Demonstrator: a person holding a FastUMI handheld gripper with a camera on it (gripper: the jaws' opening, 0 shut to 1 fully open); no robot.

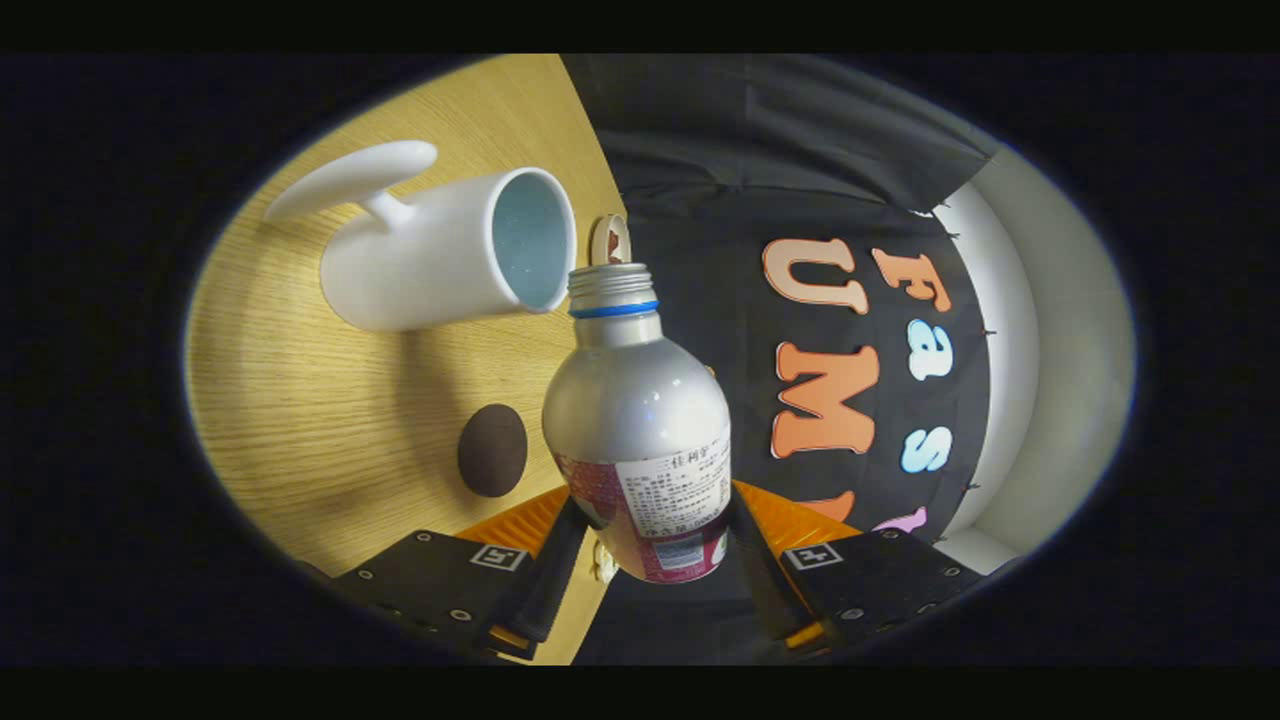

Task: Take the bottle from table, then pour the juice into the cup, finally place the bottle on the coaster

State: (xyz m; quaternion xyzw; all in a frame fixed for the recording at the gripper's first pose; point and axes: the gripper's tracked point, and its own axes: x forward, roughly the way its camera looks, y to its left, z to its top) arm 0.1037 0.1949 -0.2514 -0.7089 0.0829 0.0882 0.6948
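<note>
Gripper (650, 525) rolled sideways, both fingers (560, 560) clamped on bottle (640, 430) body, lower part.

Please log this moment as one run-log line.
gripper: shut on bottle | bottle: tilted, open mouth at cup rim | coaster: bare

The bottle (640, 420) hides part of a small round thing (609, 240) behind its neck.

Wooden table (300, 400); white cup (440, 255); dark coaster (492, 450)
</note>
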